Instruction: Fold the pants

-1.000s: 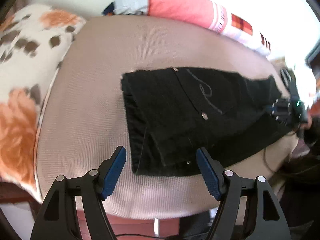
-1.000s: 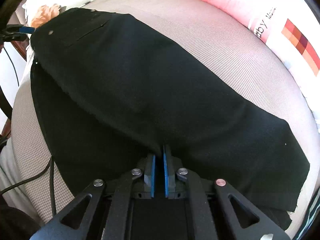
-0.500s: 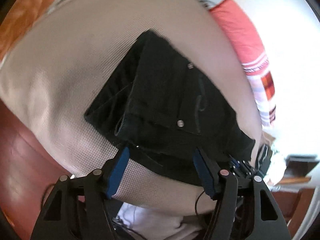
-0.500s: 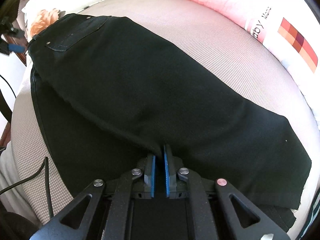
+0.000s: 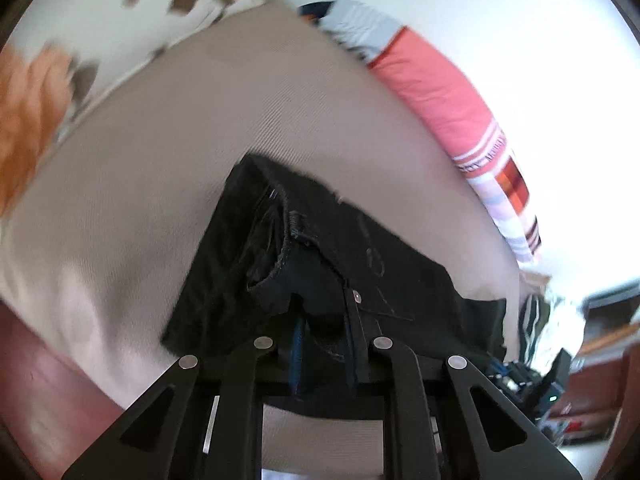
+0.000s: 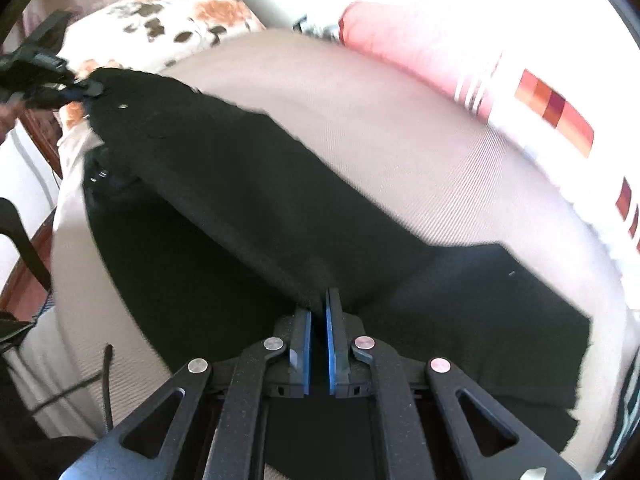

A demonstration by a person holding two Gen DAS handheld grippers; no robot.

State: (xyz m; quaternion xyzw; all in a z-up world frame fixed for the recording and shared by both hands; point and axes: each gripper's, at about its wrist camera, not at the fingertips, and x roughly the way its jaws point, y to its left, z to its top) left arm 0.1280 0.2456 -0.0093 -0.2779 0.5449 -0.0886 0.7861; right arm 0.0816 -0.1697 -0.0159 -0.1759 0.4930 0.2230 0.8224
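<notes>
Pants: I saw the black pants (image 6: pixel 248 208) lying across the beige cushion (image 6: pixel 400 128), waist end toward the floral pillow (image 6: pixel 176 16), leg end toward my near right.
Left gripper: I saw the left gripper (image 5: pixel 324 344) at the waist end of the pants; its jaws had just been closing, and black cloth with a rivet sat bunched between them. I read it as clamped on the waistband.
Waistband: the waistband (image 5: pixel 288 240) gaped open just ahead of the left gripper, lifted off the cushion.
Right gripper: the right gripper (image 6: pixel 318 312) was pinched tight on a fold of the pants about midway along the leg; the blue pads (image 6: pixel 306 344) stood nearly together with cloth at their tips.
Fold: from the right gripper a raised ridge of cloth ran toward the waist end, where I could see the left gripper as a dark blurred shape.
Pink pillow: the pink pillow (image 6: pixel 420 52) lay along the far edge of the cushion, apart from the pants.
Cable: a dark cable (image 6: pixel 106 384) hung off the cushion's near left edge.
</notes>
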